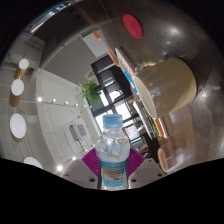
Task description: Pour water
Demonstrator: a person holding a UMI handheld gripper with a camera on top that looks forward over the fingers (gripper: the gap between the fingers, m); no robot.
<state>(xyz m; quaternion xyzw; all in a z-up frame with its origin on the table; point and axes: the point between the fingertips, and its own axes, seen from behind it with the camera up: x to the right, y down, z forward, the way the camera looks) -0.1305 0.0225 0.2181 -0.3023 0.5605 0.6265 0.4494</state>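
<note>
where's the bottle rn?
In the gripper view, the bottle stands upright between the gripper fingers, gripped by both pads, with the plant beyond it.

Clear bottle (113, 150) with a pale blue cap and a label that's blue-teal with a bit of orange. Pads (92, 160) on either side of it are magenta-purple. Round table (168, 82) is tan/beige. Red disc (132, 25) on the pale ceiling. Green leafy plant (92, 91) farther back, plus white round lights (17, 87).
</note>
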